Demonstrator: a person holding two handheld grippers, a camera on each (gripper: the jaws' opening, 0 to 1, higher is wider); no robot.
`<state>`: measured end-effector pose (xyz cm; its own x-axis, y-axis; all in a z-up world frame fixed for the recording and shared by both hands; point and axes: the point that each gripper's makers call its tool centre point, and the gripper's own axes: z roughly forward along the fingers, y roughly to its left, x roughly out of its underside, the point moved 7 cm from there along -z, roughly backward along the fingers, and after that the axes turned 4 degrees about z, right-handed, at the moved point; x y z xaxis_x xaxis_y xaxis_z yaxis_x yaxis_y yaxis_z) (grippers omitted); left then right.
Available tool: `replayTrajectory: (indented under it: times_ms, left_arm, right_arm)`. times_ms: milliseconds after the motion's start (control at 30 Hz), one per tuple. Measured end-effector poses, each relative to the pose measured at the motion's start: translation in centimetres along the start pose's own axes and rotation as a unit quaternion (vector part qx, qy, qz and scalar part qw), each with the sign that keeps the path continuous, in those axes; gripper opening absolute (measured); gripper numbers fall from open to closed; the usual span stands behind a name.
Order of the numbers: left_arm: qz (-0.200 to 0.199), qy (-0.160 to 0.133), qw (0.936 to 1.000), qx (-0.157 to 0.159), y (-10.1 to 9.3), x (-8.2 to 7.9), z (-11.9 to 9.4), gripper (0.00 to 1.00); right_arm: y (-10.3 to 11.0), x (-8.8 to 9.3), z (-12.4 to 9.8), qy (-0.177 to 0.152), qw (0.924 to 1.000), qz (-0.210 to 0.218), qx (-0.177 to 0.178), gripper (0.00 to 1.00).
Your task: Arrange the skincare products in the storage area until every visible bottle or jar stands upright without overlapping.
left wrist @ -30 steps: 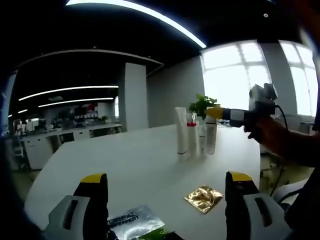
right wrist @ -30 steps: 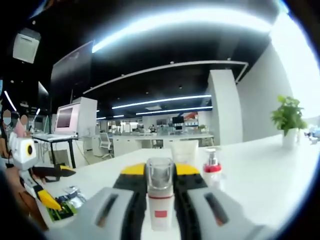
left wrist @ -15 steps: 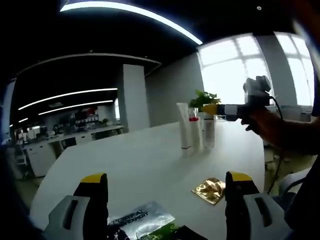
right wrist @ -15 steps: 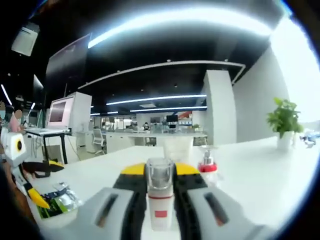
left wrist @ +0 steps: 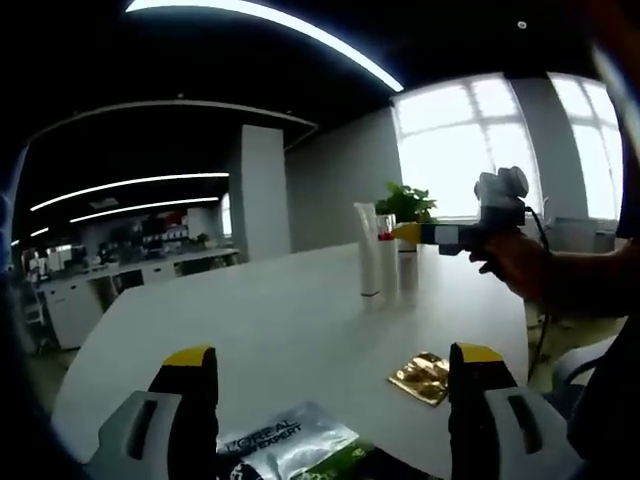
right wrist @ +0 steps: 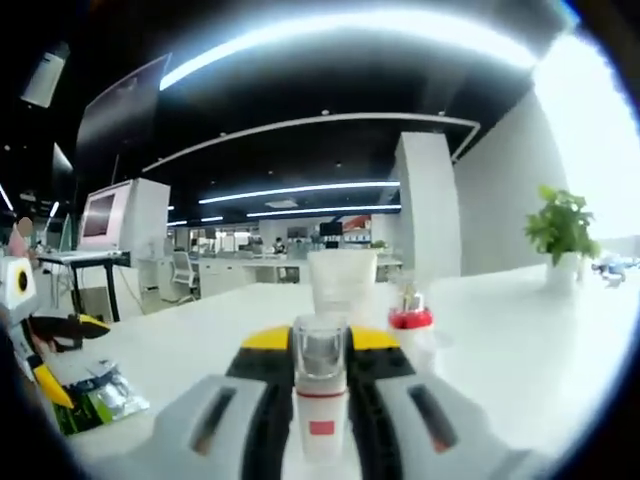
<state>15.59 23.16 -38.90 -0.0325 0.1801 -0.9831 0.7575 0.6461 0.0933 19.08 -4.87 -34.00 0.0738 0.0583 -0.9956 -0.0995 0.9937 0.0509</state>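
At the far end of the white tabletop (left wrist: 280, 320), near a potted plant (left wrist: 405, 203): a standing group of skincare items. White tube (left wrist: 366, 250), upright on its cap; pump bottle with red collar (left wrist: 386, 262) just beside it.

Right tool (right wrist: 320, 375): jaws closed narrow on a small bottle (right wrist: 320, 385) with a clear cap and red label, held upright and close to the group. In the left gripper view this tool (left wrist: 405, 233) reaches in from the right, yellow tips at the bottles.

Left tool (left wrist: 325, 395): jaws spread wide, nothing between them, low over the near tabletop.

Lying flat near the left tool: silver and green sachet (left wrist: 290, 448), gold foil packet (left wrist: 420, 375).

Handling, judged: the small bottle looks light, rigid and smooth, likely to slip or topple; grip at mid-body, below the cap, and release only once the base sits flat. The tube is soft-walled and top-heavy; best taken low, near the cap. The sachets are limp and thin; pinch an edge.
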Motion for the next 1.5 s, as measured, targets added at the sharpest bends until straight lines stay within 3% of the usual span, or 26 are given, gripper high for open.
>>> replayTrajectory:
  times_ms: [167, 667, 1500]
  left_arm:
    - [0.014, 0.002, 0.9999, 0.002, 0.3, 0.1, 0.1, 0.97]
    - [0.005, 0.008, 1.0, 0.002, 1.5, 0.5, 0.1, 0.97]
    - [0.002, 0.018, 0.9998, 0.013, 1.7, 1.1, 0.7, 0.94]
  right_arm:
    - [-0.3, 0.3, 0.3, -0.002, 0.9999, 0.006, 0.008, 0.18]
    - [-1.0, 1.3, 1.7, 0.006, 0.9996, 0.005, 0.027, 0.18]
    - [-1.9, 2.4, 2.5, 0.013, 0.999, 0.006, 0.043, 0.18]
